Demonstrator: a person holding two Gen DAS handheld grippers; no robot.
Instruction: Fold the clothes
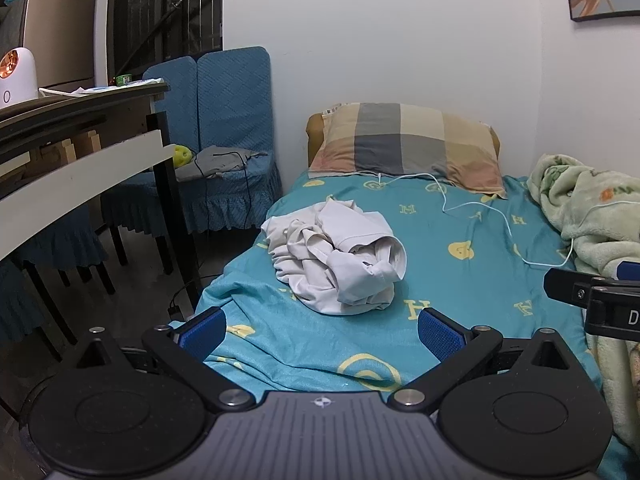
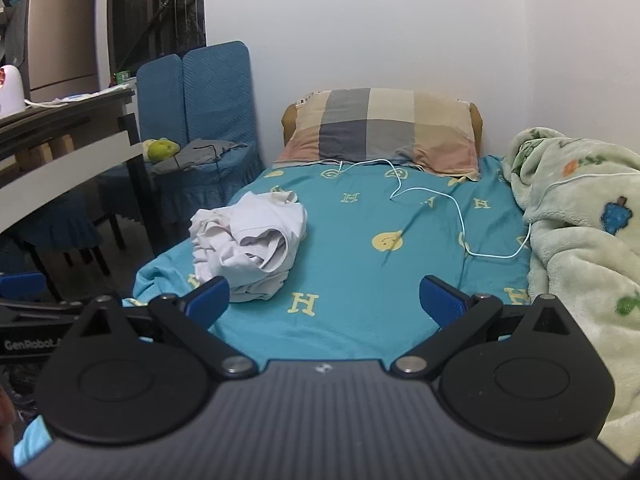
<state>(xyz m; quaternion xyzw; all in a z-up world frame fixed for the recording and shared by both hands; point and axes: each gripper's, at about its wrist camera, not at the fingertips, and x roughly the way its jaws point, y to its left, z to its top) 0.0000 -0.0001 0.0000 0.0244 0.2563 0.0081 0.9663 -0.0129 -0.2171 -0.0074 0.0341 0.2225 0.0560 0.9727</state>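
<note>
Lying crumpled on the teal sheet (image 1: 460,216), the white garment (image 1: 336,256) sat just ahead of the left gripper (image 1: 320,332), between its wide-spread, empty fingers, and ahead-left of the right gripper (image 2: 324,300), equally wide and empty. Yellow "H" letters dotted the sheet, and "GenRobot" showed on the left gripper's body.

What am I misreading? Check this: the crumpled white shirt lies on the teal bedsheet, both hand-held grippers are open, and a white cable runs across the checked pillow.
One thing is wrong: the white cable runs across the teal bedsheet in front of the checked pillow, not across it, as the right wrist view shows. The crumpled white shirt does lie on the sheet, and both hand-held grippers, left and right, are open.
</note>
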